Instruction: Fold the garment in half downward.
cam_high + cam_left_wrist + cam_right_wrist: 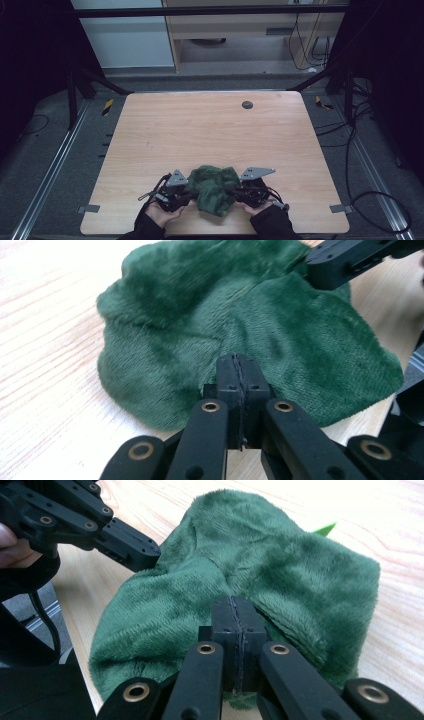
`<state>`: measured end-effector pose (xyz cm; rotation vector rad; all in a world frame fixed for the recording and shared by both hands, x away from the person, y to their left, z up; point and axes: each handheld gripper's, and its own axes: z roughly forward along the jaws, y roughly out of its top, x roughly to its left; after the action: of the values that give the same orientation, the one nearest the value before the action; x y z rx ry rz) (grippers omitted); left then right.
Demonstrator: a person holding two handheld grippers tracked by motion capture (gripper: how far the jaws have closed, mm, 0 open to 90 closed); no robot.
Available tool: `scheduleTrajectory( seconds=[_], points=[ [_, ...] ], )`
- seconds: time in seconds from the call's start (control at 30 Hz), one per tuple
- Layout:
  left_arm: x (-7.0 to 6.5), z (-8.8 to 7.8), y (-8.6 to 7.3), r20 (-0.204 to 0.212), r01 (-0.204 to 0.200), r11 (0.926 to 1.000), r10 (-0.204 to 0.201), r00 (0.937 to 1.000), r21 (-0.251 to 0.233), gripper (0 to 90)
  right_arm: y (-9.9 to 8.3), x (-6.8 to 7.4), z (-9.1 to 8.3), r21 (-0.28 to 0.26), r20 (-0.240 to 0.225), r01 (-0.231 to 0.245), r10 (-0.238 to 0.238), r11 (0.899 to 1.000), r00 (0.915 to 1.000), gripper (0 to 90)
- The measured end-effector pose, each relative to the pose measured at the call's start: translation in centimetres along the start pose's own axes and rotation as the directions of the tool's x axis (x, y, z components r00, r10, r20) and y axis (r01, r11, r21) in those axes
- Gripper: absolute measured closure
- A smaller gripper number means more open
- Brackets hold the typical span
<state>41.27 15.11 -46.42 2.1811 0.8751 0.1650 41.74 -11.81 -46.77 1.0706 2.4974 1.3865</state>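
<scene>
While perhaps pinched: green cloth (216,187).

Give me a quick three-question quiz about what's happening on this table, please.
1. True or false: the green plush cloth lies near the table's far edge.
2. Which describes both grippers? A) wide open B) shut, tips at the cloth C) lifted high above it
3. What small dark thing sits on the wood near the far edge?

Key:
1. False; it lies at the near edge, between the left gripper and the right gripper.
2. B
3. A round dark disc; what it is cannot be told.
</scene>
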Motion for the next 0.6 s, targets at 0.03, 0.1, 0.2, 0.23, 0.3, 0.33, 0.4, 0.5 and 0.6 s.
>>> scheduleTrajectory(
  seconds=[0.03, 0.1, 0.2, 0.23, 0.3, 0.33, 0.4, 0.5, 0.6],
  points=[
    [0.0, 0.2, -0.1, -0.001, -0.002, 0.9999, 0.002, 1.0000, 0.010, 89.8, -0.3, -0.1, 0.1, 0.006, 0.000, -0.001, 0.001, 1.000, 1.0000, 89.8],
    [-0.2, 0.5, -0.3, -0.004, -0.006, 0.9997, 0.006, 1.0000, 0.023, 89.8, -0.5, -0.2, 0.3, 0.012, 0.002, -0.001, 0.001, 1.000, 1.0000, 89.9],
    [-0.5, 1.0, -0.5, -0.010, -0.016, 0.9992, 0.017, 0.9998, 0.037, 89.8, -0.7, -0.4, 0.6, 0.021, 0.004, -0.003, 0.002, 1.000, 1.0000, 89.9],
    [-0.5, 1.0, -0.5, -0.010, -0.016, 0.9992, 0.017, 0.9998, 0.037, 89.8, -0.7, -0.4, 0.6, 0.021, 0.004, -0.003, 0.002, 1.000, 1.0000, 89.9],
    [-0.6, 1.4, -0.6, -0.013, -0.024, 0.9984, 0.024, 0.9996, 0.052, 89.8, -0.8, -0.5, 0.7, 0.027, 0.007, -0.001, 0.001, 1.000, 1.0000, 89.9],
    [-0.6, 1.4, -0.6, -0.013, -0.024, 0.9984, 0.024, 0.9996, 0.052, 89.8, -0.8, -0.5, 0.7, 0.027, 0.007, -0.001, 0.001, 1.000, 1.0000, 89.9],
    [-0.7, 1.5, -0.7, -0.020, -0.026, 0.9981, 0.027, 0.9994, 0.056, 89.9, -0.9, -0.6, 0.9, 0.028, 0.013, -0.003, 0.003, 1.000, 0.9999, 90.0],
    [-0.7, 1.7, -0.7, -0.023, -0.029, 0.9980, 0.030, 0.9993, 0.056, 89.8, -1.1, -0.8, 1.2, 0.035, 0.013, -0.006, 0.006, 0.999, 0.9999, 90.0],
    [-0.7, 1.7, -0.7, -0.023, -0.027, 0.9982, 0.029, 0.9993, 0.054, 89.8, -1.1, -0.8, 1.2, 0.032, 0.013, 0.001, -0.002, 0.999, 0.9999, 89.9]
  ],
)
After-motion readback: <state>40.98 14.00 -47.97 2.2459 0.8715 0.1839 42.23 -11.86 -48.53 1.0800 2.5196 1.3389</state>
